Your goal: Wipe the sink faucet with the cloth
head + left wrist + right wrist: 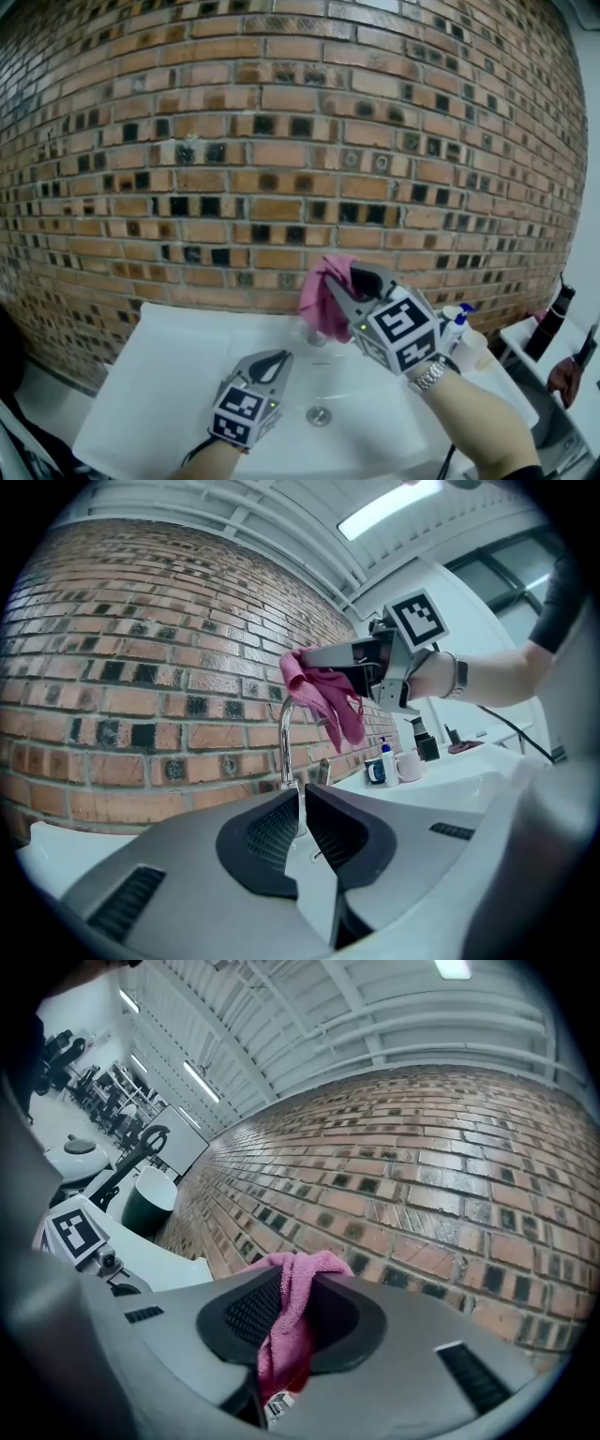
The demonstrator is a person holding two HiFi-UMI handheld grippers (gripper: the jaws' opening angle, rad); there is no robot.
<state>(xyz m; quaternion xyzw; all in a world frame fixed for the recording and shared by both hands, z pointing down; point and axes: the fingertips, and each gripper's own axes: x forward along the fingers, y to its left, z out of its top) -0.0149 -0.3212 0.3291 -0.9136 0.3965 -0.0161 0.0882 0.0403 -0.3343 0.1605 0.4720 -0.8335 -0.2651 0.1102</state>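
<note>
My right gripper (345, 276) is shut on a pink cloth (322, 302) and holds it up in front of the brick wall, over the back of the white sink (141, 394). In the left gripper view the cloth (330, 703) drapes over the top of the curved chrome faucet (284, 744), with the right gripper (349, 656) level above it. The right gripper view shows the cloth (286, 1326) pinched between the dark pads (246, 1312). My left gripper (277, 360) hangs low over the basin, shut and empty, and points at the faucet's foot (300, 794).
A brick wall (281, 141) rises right behind the sink. A drain (319, 415) sits in the basin under the grippers. A pump bottle (457, 324) stands at the sink's right end beside a white mug (410, 765). A dark bottle (555, 321) stands further right.
</note>
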